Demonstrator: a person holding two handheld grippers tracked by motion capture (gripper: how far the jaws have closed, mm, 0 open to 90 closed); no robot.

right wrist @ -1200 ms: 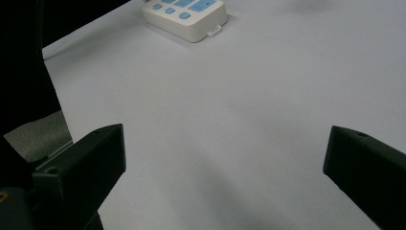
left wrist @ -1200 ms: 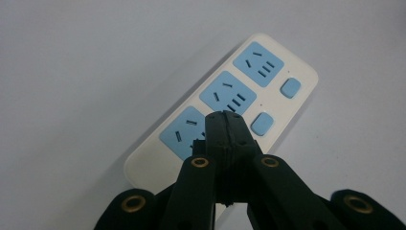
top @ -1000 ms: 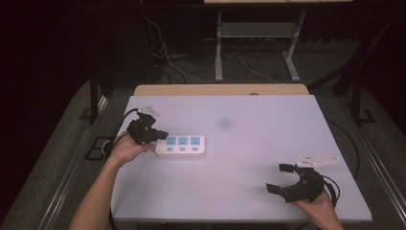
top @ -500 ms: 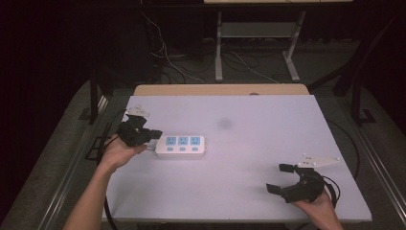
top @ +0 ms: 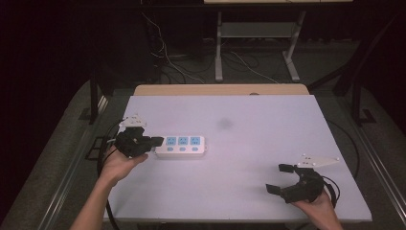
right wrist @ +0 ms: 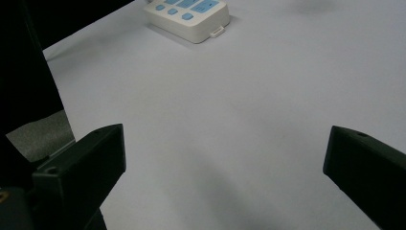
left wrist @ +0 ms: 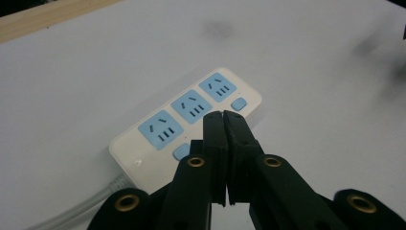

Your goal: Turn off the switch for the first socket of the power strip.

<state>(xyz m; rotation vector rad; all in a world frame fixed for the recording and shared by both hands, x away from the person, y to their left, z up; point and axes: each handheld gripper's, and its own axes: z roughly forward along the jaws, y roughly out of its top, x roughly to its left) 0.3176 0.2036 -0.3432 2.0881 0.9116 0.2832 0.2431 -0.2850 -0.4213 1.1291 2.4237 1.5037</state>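
- The white table point(top: 249, 120) takes up the middle of the high view, and you stand at its near edge with both forearms coming in from the bottom of the frame.
- The power strip point(top: 181, 146) lies flat, left of centre in the high view, its long side running left to right. It has 3 blue sockets point(left wrist: 191, 105) in a row, each with a small blue button point(left wrist: 238, 103) on the near side. Lying flat with its face up, every button is open to a push from above.
- Its pale cord point(left wrist: 81, 211) leaves the left end, seen at the lower left of the left gripper view.
- Your left gripper point(top: 154, 141) sits at the strip's left end, in the left-centre of the high view. Its jaws are pressed together with nothing between them — a blunt single tip, which I judge suits poking a button better than grasping. In the left gripper view the tip point(left wrist: 224, 117) hangs over the near edge between the first 2 buttons; I cannot tell whether it touches.
- Your right gripper point(top: 280, 178) rests at the lower right of the high view, well apart from the strip, jaws spread wide and empty — parked out of the way, I'd say.
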